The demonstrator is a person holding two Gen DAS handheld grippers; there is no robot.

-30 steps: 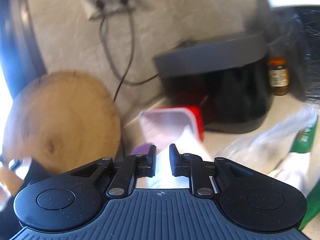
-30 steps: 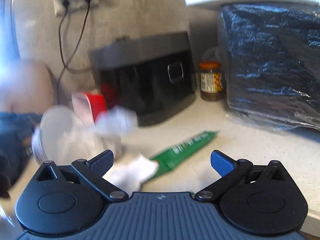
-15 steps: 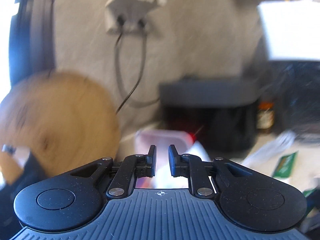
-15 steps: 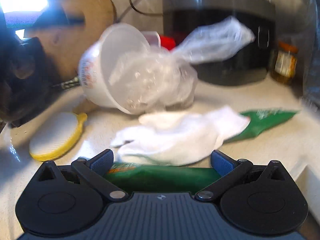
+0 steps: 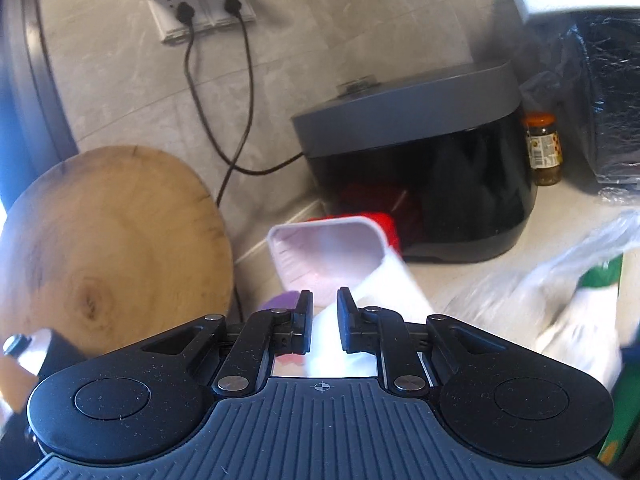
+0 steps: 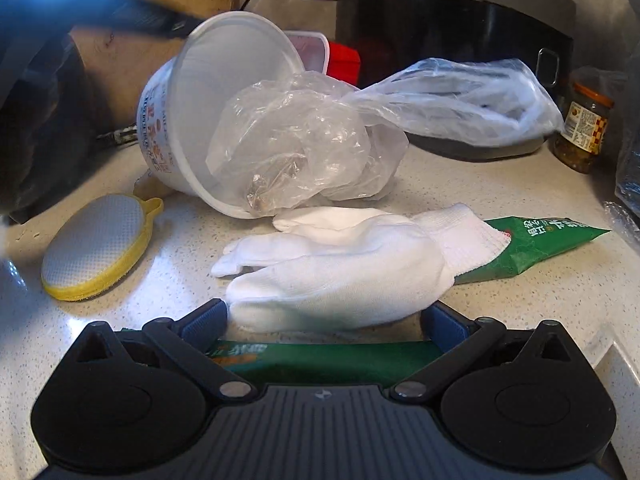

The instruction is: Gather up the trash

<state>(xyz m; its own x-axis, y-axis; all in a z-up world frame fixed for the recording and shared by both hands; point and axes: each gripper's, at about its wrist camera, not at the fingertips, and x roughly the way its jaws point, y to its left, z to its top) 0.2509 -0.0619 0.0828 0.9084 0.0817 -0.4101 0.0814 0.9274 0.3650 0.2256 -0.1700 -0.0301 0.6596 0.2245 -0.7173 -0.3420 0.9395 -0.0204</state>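
My left gripper [image 5: 323, 306] is shut on the rim of a white plastic cup [image 6: 208, 108] and holds it tilted on its side; the rim shows between its fingertips [image 5: 352, 312]. A crumpled clear plastic bag [image 6: 320, 132] spills out of the cup's mouth. My right gripper [image 6: 324, 320] is open and low over the counter, its blue-padded fingers on either side of a white glove [image 6: 340, 264]. The glove lies on a green wrapper [image 6: 536, 248]. A second green wrapper [image 6: 320, 360] lies under the gripper.
A yellow-edged sponge [image 6: 96, 248] lies at the left on the speckled counter [image 6: 460, 176]. A black cooker [image 5: 420, 168], a pink-and-red box [image 5: 332, 252], a jar [image 5: 542, 148] and a round wooden board [image 5: 108, 240] stand along the wall. Power cords [image 5: 224, 120] hang from the sockets.
My right gripper has come down and forward over the glove and green wrapper. My left gripper stays shut on the cup, which swung a little.
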